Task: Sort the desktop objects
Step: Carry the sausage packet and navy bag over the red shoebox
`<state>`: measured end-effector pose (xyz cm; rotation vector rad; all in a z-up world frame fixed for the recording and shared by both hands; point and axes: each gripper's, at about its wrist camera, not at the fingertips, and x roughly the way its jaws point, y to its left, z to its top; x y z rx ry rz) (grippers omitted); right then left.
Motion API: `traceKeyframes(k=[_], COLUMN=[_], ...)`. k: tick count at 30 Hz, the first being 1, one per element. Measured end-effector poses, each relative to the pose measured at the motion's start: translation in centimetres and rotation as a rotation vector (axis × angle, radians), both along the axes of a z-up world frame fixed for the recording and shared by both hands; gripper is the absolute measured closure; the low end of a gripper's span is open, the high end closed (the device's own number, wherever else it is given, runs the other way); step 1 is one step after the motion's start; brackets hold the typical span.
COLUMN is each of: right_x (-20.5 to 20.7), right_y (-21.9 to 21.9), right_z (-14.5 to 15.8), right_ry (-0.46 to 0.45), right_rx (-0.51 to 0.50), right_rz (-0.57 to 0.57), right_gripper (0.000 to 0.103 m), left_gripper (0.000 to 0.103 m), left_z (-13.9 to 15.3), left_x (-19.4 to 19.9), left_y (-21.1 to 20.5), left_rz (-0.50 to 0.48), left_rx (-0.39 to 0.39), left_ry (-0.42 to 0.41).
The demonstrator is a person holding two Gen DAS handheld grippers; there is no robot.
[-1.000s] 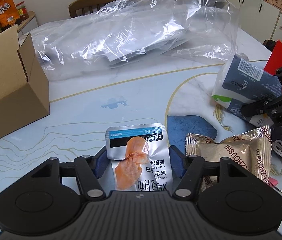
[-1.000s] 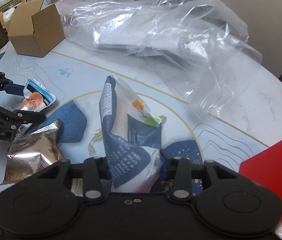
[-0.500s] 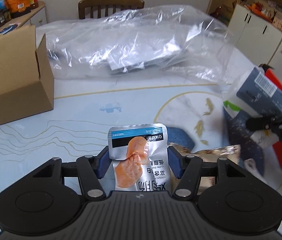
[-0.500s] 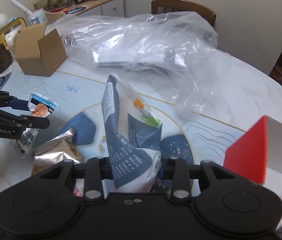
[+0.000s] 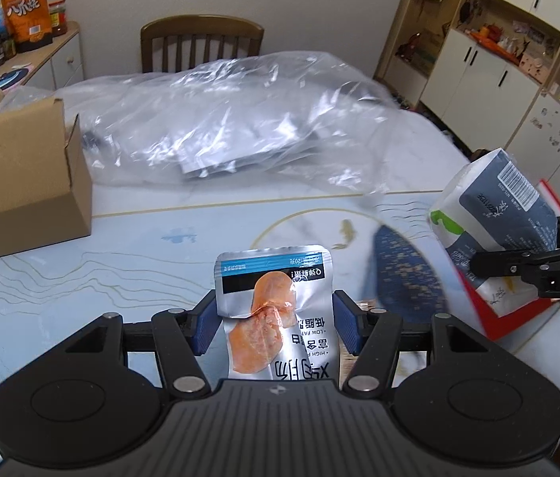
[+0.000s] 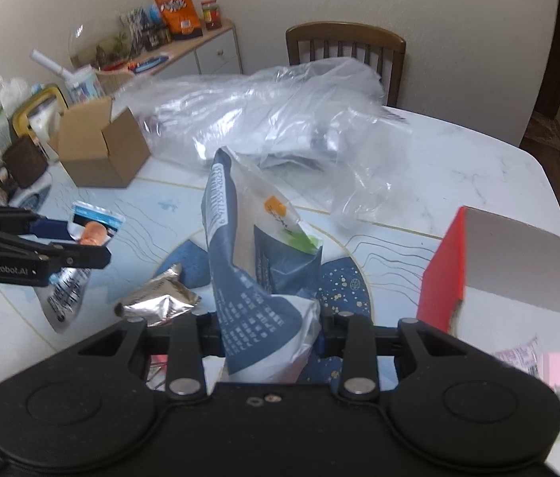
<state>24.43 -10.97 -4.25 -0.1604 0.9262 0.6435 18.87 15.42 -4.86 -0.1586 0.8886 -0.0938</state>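
Left gripper (image 5: 274, 320): clamped on the silver pouch (image 5: 276, 310), held up above the table (image 5: 121, 262).
Silver pouch: foil, blue band along its top edge, an orange meat picture, printed text; creased where the blue pads (image 5: 205, 322) press it.
Right gripper (image 6: 270, 332): clamped on the dark blue bag (image 6: 256, 278), held clear of the table.
Dark blue bag: crumpled, white text and a barcode strip, clear window, green and orange marks.
Gold packet (image 6: 158, 302): lying on the table between the two grippers.
Red box (image 6: 479, 278): open, at the right.
Cardboard box (image 5: 21, 175): open, far left, beside the clear plastic bag (image 5: 240, 119).
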Motion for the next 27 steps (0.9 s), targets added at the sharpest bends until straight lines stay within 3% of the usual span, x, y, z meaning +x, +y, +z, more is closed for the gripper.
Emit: traceKeyframes(k=[13, 27], right_x=[-1.3, -0.3], right_y=[-6.9, -15.0], right_z=[3.1, 3.1], right_ry=[-0.045, -0.064], right_rx=[0.04, 0.047], right_rz=[-0.052, -0.138], right_gripper=[0.068, 0.068], left_gripper=[0.044, 0.044], left_z=[3.4, 4.1], left_x=[-0.6, 1.3], left_y=[-7.9, -16.8], left_rz=[-0.105, -0.205], left_rx=[-0.023, -0.014], left_ry=[-0.045, -0.063])
